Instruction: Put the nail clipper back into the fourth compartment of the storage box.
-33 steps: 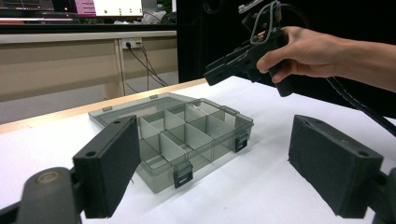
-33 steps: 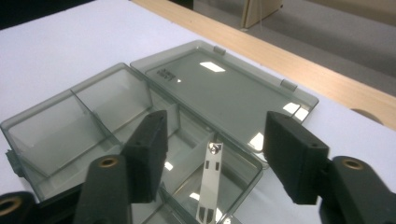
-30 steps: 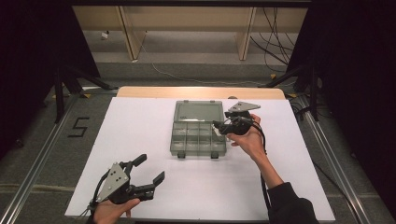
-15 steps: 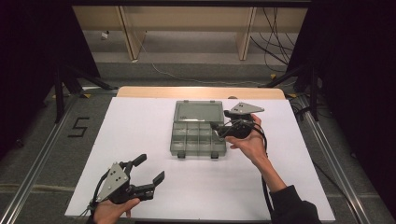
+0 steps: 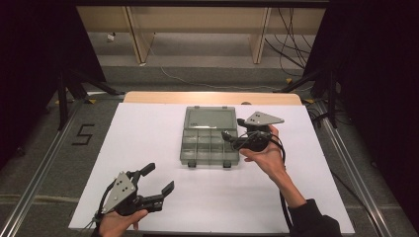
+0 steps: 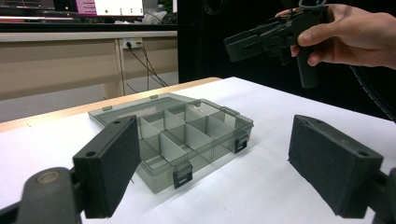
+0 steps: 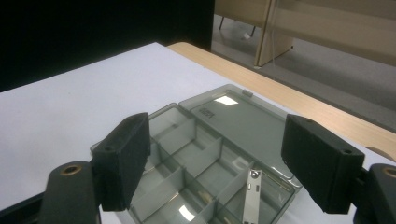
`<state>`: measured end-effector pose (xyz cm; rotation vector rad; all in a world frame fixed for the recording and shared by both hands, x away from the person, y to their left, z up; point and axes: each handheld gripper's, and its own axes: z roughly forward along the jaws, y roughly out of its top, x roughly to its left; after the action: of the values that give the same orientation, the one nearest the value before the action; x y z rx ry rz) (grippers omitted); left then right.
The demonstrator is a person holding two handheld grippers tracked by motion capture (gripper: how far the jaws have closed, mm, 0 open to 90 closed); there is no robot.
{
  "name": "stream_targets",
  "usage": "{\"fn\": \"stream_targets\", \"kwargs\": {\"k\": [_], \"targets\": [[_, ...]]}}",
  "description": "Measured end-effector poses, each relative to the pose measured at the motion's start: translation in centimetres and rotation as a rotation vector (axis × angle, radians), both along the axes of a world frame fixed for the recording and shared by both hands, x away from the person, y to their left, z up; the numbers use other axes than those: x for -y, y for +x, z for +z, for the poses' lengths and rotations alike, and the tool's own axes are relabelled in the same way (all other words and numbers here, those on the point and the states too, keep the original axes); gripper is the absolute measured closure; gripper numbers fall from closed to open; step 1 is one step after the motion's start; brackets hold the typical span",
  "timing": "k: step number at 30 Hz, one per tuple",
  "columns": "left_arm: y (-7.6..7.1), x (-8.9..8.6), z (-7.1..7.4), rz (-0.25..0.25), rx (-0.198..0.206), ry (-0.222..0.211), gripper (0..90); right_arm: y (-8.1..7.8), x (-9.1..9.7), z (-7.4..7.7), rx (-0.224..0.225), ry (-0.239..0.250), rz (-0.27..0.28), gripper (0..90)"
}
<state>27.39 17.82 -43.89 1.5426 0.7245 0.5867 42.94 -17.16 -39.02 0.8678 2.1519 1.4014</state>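
Observation:
A smoky clear organiser box [image 5: 210, 145] lies in the middle of the white table top, its lid [image 5: 210, 118] folded flat behind it. In the right gripper view a silver metal strip [image 7: 251, 196] lies in one of the box's [image 7: 187, 158] near compartments. My right gripper [image 5: 231, 140] hovers over the box's right edge, tilted down at it. Its jaws have just been opening and stand open with nothing between them [image 7: 229, 168]. My left gripper [image 5: 159, 177] rests at the front left, open and empty [image 6: 215, 172], facing the box [image 6: 177, 135] and the right gripper [image 6: 252, 39] beyond.
The white sheet [image 5: 148, 133] covers the table up to a wooden strip [image 5: 212, 97] at the back. Bare sheet lies left of and in front of the box. Wooden frame legs [image 5: 141, 39] and cables [image 5: 197, 81] are on the floor behind.
The right gripper has drawn back a little to the right and lifted off the box, and its jaws stand wider. The left gripper has stayed put.

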Motion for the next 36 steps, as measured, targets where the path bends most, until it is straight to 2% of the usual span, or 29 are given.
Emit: {"fn": "stream_targets", "kwargs": {"k": [6, 7, 12, 13, 14, 15, 18, 21, 34, 36], "targets": [[0.0, 0.0, 0.0, -0.001, 0.001, 0.002, 16.3, -0.5, -0.2, 0.1, 0.005, 0.004, 0.01, 20.9], [0.0, 0.0, 0.0, 0.0, 0.0, -0.001, 16.3, -0.8, -0.2, 0.2, -0.006, 0.0, 0.019, 20.9], [0.0, 0.0, 0.0, 0.0, 0.001, -0.001, 16.3, -1.1, -0.4, 0.2, 0.013, 0.004, 0.026, 19.6], [0.0, 0.0, 0.0, -0.001, 0.002, -0.001, 16.3, -1.4, -0.4, 0.3, 0.002, 0.0, 0.034, 19.5], [0.2, -0.1, 0.0, -0.01, 0.022, 0.005, 16.3, -1.5, -0.5, 0.3, 0.01, 0.002, 0.039, 19.4], [0.1, 0.0, 0.0, -0.005, 0.012, 0.0, 16.3, -1.6, -0.6, 0.3, 0.019, 0.01, 0.041, 19.3], [0.0, 0.0, 0.0, -0.003, 0.009, -0.002, 16.3, -2.1, -0.6, 0.4, 0.0, 0.001, 0.048, 19.0], [0.0, 0.0, 0.0, -0.003, 0.009, -0.003, 16.3, -2.4, -0.7, 0.3, 0.012, 0.01, 0.049, 19.0], [0.1, -0.1, 0.0, -0.003, 0.013, 0.001, 16.3, -4.0, 0.1, 0.1, 0.031, 0.041, 0.055, 18.9], [0.1, -0.1, 0.0, -0.003, 0.013, 0.003, 16.3, -4.2, 0.3, 0.1, 0.023, 0.04, 0.059, 18.8]]}}
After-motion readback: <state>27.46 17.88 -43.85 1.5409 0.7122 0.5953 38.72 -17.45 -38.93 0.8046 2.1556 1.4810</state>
